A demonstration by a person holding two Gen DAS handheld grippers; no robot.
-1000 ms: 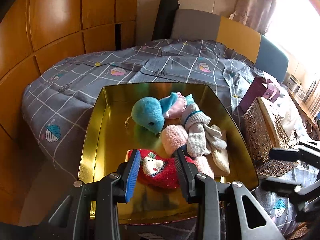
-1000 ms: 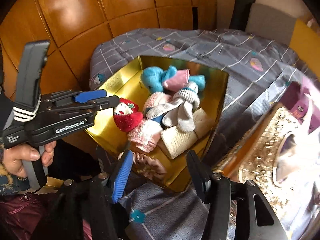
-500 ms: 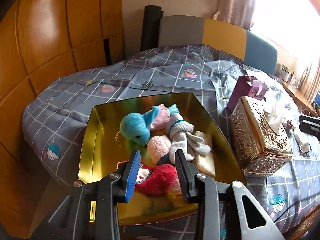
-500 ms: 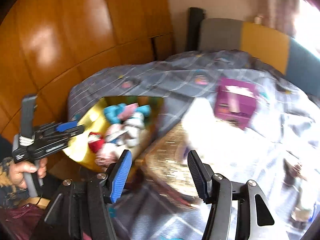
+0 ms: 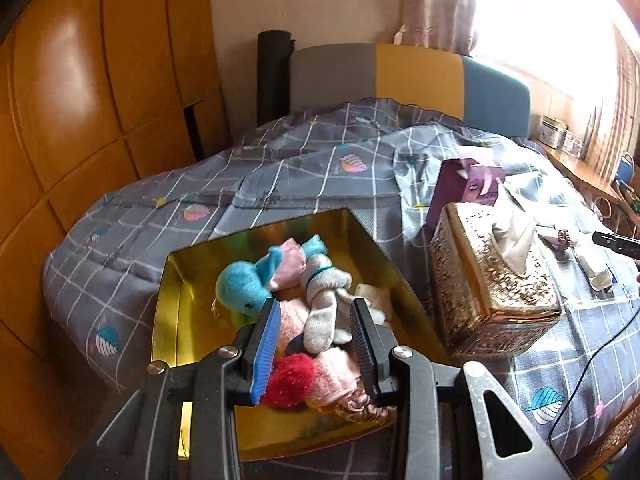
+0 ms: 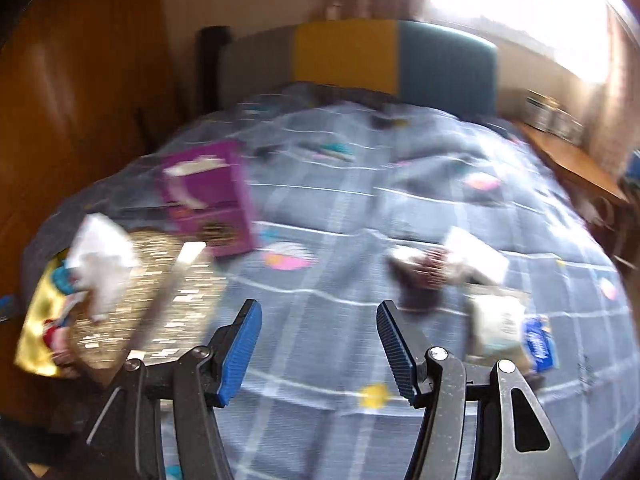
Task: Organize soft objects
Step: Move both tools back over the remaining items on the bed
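Black gripper [image 5: 314,334], blue-padded finger [image 5: 266,350]

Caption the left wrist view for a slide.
Open left claw above gold tin of soft toys and socks on a bed.

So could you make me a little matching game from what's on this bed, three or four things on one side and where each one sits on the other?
Things:
1. blue plush toy
2. white tissue
3. purple box
4. blue-wrapped packet

Places:
a. on the quilt, behind the ornate gold tissue box
b. inside the gold tin, among socks
c. sticking up out of the ornate gold tissue box
d. on the quilt, off to the right of the open right gripper

Pairs: 1-b, 2-c, 3-a, 4-d
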